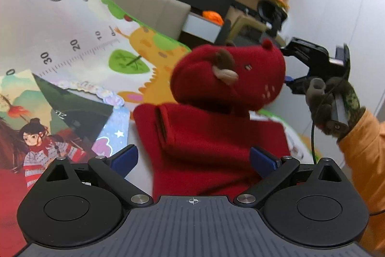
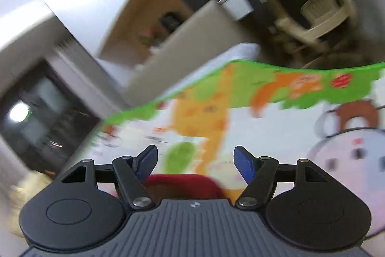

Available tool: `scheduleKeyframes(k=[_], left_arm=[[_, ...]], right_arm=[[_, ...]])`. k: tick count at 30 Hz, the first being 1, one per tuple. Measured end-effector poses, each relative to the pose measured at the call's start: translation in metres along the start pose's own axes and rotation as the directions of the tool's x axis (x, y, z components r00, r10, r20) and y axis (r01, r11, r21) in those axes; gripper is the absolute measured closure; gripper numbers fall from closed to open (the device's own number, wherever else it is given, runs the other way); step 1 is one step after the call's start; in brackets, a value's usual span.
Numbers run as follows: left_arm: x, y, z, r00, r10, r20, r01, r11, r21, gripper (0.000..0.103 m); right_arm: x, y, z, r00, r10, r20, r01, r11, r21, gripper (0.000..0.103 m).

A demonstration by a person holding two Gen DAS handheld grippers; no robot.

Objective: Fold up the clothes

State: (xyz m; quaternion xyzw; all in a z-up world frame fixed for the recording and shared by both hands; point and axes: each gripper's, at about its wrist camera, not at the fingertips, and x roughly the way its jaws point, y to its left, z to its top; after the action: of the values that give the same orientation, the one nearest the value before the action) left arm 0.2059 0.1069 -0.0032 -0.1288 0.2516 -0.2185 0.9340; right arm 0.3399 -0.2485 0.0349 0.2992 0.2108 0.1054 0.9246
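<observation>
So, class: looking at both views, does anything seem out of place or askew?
Yes: the red hooded garment is not flat; its hood stands humped above the cartoon play mat. Picture books also lie on the mat beside it.

So the left claw (image 1: 193, 158) has its blue pads spread wide, with a red fleece garment (image 1: 216, 136) lying between them. It's got an animal-face hood (image 1: 228, 74) with little ears, and that bit is bunched up and sticking up off the cartoon play mat (image 1: 79, 40) with the ruler print. Off to the right, a gloved hand (image 1: 334, 107) in an orange sleeve (image 1: 363, 148) holds the right claw (image 1: 288, 69), right by the hood's snout. Can't tell if it's pinching anything.
</observation>
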Motion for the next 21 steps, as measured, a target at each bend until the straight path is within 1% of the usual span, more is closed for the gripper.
scheduleKeyframes(k=[1,2,3,4,5,7,8,9,10,11,12,13,14,15,16,17,18,19,20,21], left_arm=[[0.0,-0.001,-0.002,1.0,-0.002,-0.001,0.002,1.0,0.012,0.002],[0.0,-0.003,-0.003,1.0,-0.004,-0.003,0.004,1.0,0.023,0.002],[-0.001,-0.003,-0.002,1.0,-0.024,0.0,0.024,1.0,0.016,0.002],[-0.002,-0.003,0.001,0.998,-0.058,0.002,0.057,0.998,0.007,0.002],[-0.003,-0.004,0.005,0.995,-0.099,0.002,0.099,0.995,0.005,0.002],[0.001,-0.009,0.015,0.978,-0.206,-0.027,0.207,0.978,0.021,0.002],[0.003,-0.012,0.017,0.977,-0.212,-0.029,0.213,0.976,0.033,0.002],[0.004,-0.015,0.02,0.976,-0.218,-0.032,0.219,0.975,0.045,0.002],[0.004,-0.017,0.022,0.982,-0.188,-0.021,0.189,0.98,0.058,0.002],[0.002,-0.017,0.022,0.986,-0.164,-0.006,0.164,0.985,0.06,0.002],[-0.001,-0.012,0.022,0.989,-0.144,0.019,0.143,0.989,0.041,0.002],[-0.005,-0.008,0.022,0.991,-0.123,0.044,0.123,0.992,0.022,0.002],[-0.008,-0.002,0.022,0.993,-0.095,0.072,0.096,0.995,-0.006,0.002],[-0.011,0.004,0.022,0.993,-0.065,0.099,0.069,0.997,-0.035,0.002],[-0.011,0.008,0.024,0.992,-0.048,0.115,0.055,0.997,-0.061,0.002],[-0.01,0.013,0.025,0.991,-0.03,0.13,0.042,0.995,-0.088,0.002],[-0.009,0.015,0.025,0.992,-0.03,0.122,0.042,0.994,-0.101,0.002],[-0.008,0.017,0.025,0.993,-0.03,0.114,0.043,0.993,-0.113,0.002],[-0.007,0.019,0.025,0.994,-0.03,0.106,0.043,0.991,-0.125,0.002],[-0.008,0.019,0.024,0.994,-0.026,0.102,0.038,0.992,-0.12,0.002]], right_arm=[[-0.001,0.0,-0.004,0.999,-0.049,0.003,0.049,0.998,-0.033,0.033],[-0.007,0.004,-0.012,0.996,-0.088,0.024,0.09,0.99,-0.111,0.033],[-0.015,0.013,-0.025,0.992,-0.115,0.05,0.123,0.969,-0.213,0.033],[-0.024,0.02,-0.035,0.993,-0.107,0.04,0.114,0.952,-0.283,0.033],[-0.033,0.026,-0.045,0.996,-0.092,0.019,0.093,0.935,-0.341,0.033],[-0.051,0.038,-0.066,0.998,-0.065,-0.025,0.046,0.891,-0.452,0.033],[-0.057,0.047,-0.071,0.997,-0.046,-0.07,0.007,0.879,-0.477,0.033],[-0.062,0.054,-0.08,0.989,-0.014,-0.145,-0.061,0.864,-0.5,0.032],[-0.067,0.06,-0.089,0.978,0.014,-0.209,-0.123,0.846,-0.519,0.032],[-0.072,0.067,-0.098,0.963,0.039,-0.268,-0.182,0.825,-0.534,0.032],[-0.076,0.071,-0.106,0.943,0.063,-0.325,-0.239,0.811,-0.534,0.032],[-0.078,0.076,-0.114,0.919,0.093,-0.382,-0.295,0.805,-0.514,0.032],[-0.081,0.081,-0.122,0.89,0.124,-0.438,-0.351,0.8,-0.487,0.032],[-0.08,0.088,-0.129,0.851,0.174,-0.495,-0.418,0.795,-0.439,0.032],[-0.071,0.095,-0.132,0.815,0.22,-0.537,-0.466,0.8,-0.379,0.032],[-0.061,0.101,-0.133,0.777,0.264,-0.571,-0.505,0.804,-0.315,0.032],[-0.045,0.106,-0.13,0.747,0.287,-0.6,-0.519,0.815,-0.256,0.032],[-0.026,0.109,-0.121,0.739,0.28,-0.612,-0.509,0.827,-0.236,0.034],[-0.009,0.113,-0.108,0.795,0.231,-0.56,-0.451,0.843,-0.292,0.041],[-0.002,0.118,-0.094,0.893,0.142,-0.426,-0.331,0.85,-0.411,0.047]])
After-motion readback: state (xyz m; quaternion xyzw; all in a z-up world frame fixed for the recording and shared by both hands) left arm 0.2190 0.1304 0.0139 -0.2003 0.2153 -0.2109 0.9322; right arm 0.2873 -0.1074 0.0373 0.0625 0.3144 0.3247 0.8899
